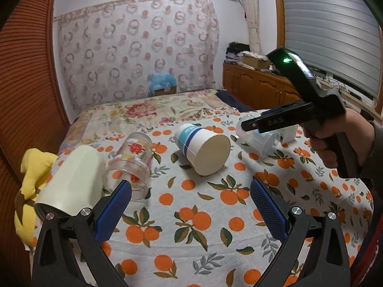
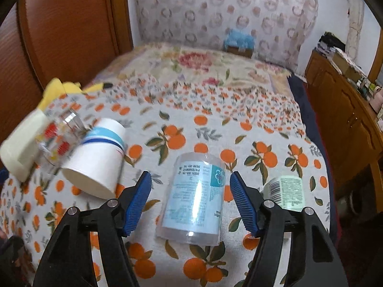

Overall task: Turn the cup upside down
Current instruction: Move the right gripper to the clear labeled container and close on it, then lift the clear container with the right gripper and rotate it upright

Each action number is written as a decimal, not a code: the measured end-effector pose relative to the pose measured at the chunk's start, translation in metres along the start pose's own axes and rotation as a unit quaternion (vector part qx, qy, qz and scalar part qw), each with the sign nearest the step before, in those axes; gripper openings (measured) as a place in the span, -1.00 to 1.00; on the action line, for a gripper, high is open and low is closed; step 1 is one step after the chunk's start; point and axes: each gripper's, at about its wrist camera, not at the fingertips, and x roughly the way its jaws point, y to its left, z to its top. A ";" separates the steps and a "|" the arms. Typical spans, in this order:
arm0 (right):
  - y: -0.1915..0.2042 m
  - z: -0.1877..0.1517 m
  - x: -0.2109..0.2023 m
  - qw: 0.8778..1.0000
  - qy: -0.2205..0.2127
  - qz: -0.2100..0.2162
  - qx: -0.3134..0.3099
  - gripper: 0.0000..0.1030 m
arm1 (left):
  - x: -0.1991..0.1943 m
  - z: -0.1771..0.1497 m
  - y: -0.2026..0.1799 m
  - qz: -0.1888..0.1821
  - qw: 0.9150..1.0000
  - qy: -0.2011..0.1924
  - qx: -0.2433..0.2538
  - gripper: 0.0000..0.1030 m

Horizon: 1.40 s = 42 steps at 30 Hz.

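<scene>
Several cups lie on their sides on an orange-print cloth [image 1: 215,227]. A clear plastic cup with a pale blue label [image 2: 195,196] lies between the open fingers of my right gripper [image 2: 191,179], untouched; it also shows in the left wrist view [image 1: 258,138] under the right gripper [image 1: 249,124]. A white paper cup with blue bands [image 1: 203,150] [image 2: 98,157] lies mid-cloth. A printed clear glass [image 1: 131,165] [image 2: 57,141] and a cream cup [image 1: 71,181] [image 2: 19,148] lie left. My left gripper [image 1: 191,191] is open and empty, above the cloth.
A small white labelled cup [image 2: 287,189] lies right of the clear cup. A yellow plush toy [image 1: 31,172] sits at the cloth's left edge. A floral bedspread [image 1: 155,112] lies behind, a wooden cabinet [image 2: 344,119] to the right, wooden panels on the left.
</scene>
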 end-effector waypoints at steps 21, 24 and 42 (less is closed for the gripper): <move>0.054 -0.066 -0.055 0.999 0.006 0.048 -0.020 0.17 | -0.034 -0.037 0.022 0.023 0.999 0.016 -0.039 0.86; 0.071 -0.082 -0.064 0.997 0.005 0.071 -0.024 0.17 | -0.041 -0.040 0.027 0.031 0.998 0.019 -0.044 0.86; 0.111 -0.116 -0.078 0.994 -0.013 0.101 -0.030 0.38 | -0.051 -0.042 0.036 0.041 0.997 0.032 -0.052 0.86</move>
